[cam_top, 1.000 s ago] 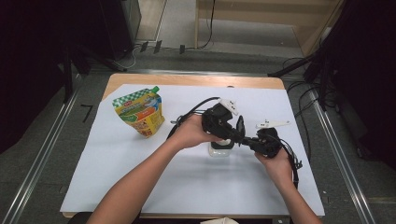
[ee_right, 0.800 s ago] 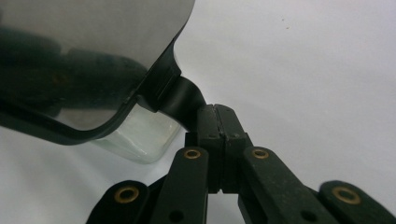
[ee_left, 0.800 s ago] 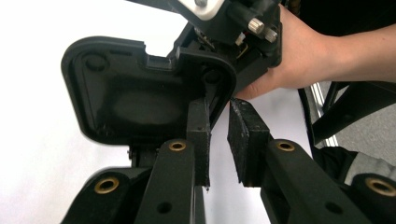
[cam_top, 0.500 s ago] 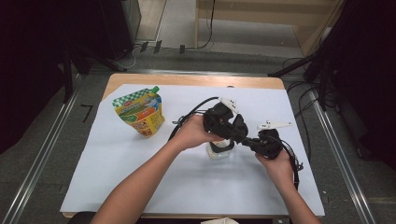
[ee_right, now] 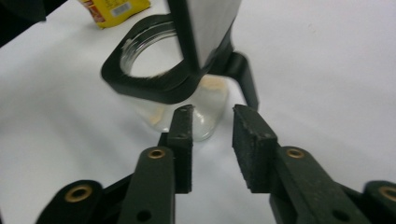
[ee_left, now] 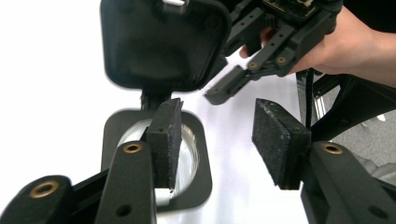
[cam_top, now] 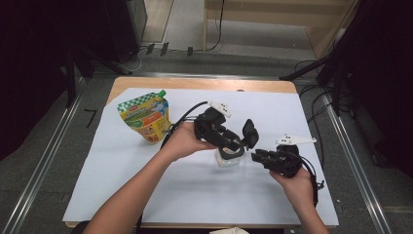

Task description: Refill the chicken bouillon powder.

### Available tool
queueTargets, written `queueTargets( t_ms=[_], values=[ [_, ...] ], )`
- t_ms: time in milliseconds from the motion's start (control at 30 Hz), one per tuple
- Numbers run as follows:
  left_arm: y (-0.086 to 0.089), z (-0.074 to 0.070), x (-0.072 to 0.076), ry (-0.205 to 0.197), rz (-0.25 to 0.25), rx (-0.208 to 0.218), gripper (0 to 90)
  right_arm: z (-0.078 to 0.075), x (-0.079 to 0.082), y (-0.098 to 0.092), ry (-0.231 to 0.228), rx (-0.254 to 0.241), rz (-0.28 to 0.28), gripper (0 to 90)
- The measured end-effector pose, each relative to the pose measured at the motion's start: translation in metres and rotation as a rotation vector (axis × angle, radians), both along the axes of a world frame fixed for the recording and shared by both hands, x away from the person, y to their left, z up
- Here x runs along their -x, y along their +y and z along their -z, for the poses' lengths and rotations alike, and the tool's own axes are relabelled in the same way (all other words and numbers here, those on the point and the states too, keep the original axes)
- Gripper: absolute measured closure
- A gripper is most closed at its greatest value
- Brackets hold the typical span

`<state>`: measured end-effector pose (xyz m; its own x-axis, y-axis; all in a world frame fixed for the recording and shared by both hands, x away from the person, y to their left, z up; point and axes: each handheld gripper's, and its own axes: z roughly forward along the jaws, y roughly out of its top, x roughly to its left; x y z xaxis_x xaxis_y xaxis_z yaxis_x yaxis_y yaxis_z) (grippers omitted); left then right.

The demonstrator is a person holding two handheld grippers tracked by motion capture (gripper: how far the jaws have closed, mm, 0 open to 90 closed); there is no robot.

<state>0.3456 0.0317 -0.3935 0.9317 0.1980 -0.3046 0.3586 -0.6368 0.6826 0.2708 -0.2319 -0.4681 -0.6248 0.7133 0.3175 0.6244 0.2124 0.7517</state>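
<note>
A small clear jar (cam_top: 225,162) with a black square collar stands mid-table, its black flip lid (cam_top: 250,132) raised upright. My left gripper (cam_top: 237,145) hovers just left of the jar's mouth. Its jaws have just been opening and now stand open with nothing between the pads. In the left gripper view, the left gripper (ee_left: 219,140) sits over the collar (ee_left: 201,158), under the lid (ee_left: 163,42). My right gripper (cam_top: 255,157) is just right of the jar, jaws just opened. In the right gripper view, its pads (ee_right: 182,140) stand apart before the jar (ee_right: 205,114), clear of it.
A yellow and green spouted pouch (cam_top: 145,117) stands at the table's back left, on the white sheet (cam_top: 122,195) covering the table. Both forearms come in from the bottom edge. Cables and dark stands lie beyond the table's far and right sides.
Both grippers have opened their jaws and drawn back from the jar, the left one to the left, the right one to the right. The jar has stayed in place.
</note>
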Motion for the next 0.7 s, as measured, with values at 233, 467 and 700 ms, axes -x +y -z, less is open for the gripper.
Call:
queueTargets(
  t_ms=[233, 467, 700],
  values=[
    [0.028, 0.004, 0.012, 0.027, -0.065, 0.042, 48.5, -0.001, 0.020, 0.010, -0.029, 0.010, -0.038, 59.9],
    [0.051, 0.014, 0.017, 0.028, -0.109, 0.014, 45.3, 0.001, 0.027, 0.030, -0.031, 0.012, -0.101, 57.3],
    [0.068, 0.015, 0.021, 0.023, -0.136, 0.010, 44.3, 0.004, 0.026, 0.044, 0.010, 0.029, -0.166, 51.9]
  ],
)
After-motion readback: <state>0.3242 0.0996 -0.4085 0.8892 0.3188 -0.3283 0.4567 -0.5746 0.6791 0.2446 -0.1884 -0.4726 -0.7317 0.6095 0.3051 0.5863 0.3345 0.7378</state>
